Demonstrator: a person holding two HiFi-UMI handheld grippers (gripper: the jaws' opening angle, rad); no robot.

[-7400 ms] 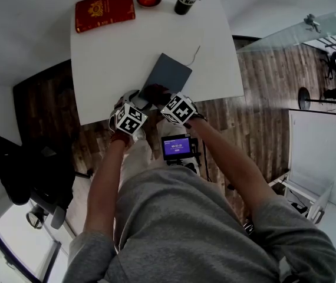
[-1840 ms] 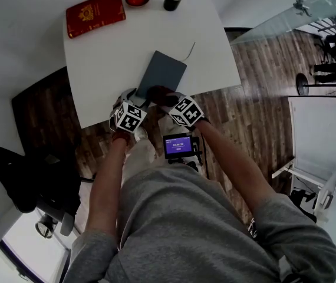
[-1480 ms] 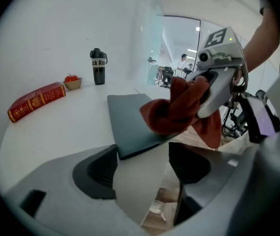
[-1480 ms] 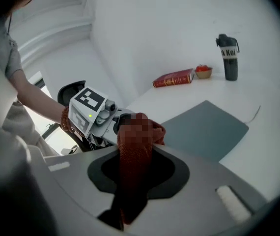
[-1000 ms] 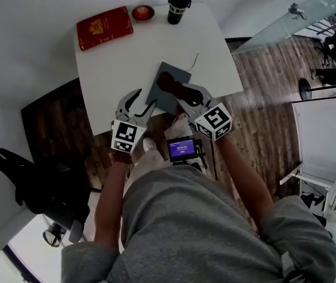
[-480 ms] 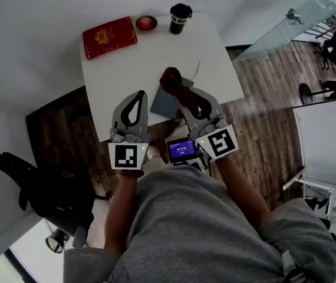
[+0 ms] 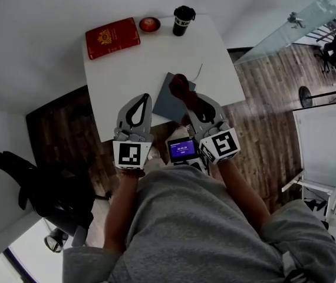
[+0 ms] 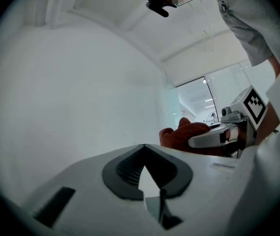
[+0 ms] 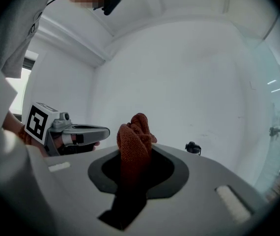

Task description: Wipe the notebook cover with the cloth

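Note:
The grey notebook (image 7: 165, 101) lies flat near the front edge of the white table (image 7: 121, 69). My right gripper (image 7: 184, 92) is shut on a bunched red-brown cloth (image 7: 180, 82) and hovers over the notebook's right part, above the surface. In the right gripper view the cloth (image 9: 134, 131) sticks up between the jaws. My left gripper (image 7: 144, 98) is held up just left of the notebook, shut and empty. In the left gripper view its jaws (image 8: 144, 148) meet at the tip, and the right gripper with the cloth (image 8: 182, 132) shows beside it.
A red book (image 7: 112, 37), a small red bowl (image 7: 149, 23) and a black cup (image 7: 183, 19) stand along the table's far edge. A small lit screen (image 7: 181, 149) sits at the person's chest. A black chair (image 7: 32, 181) is on the left, a glass wall on the right.
Both grippers have lifted up from the table. The left gripper's jaws, open beside the notebook a second ago, have shut with nothing in them. The right one still carries the cloth.

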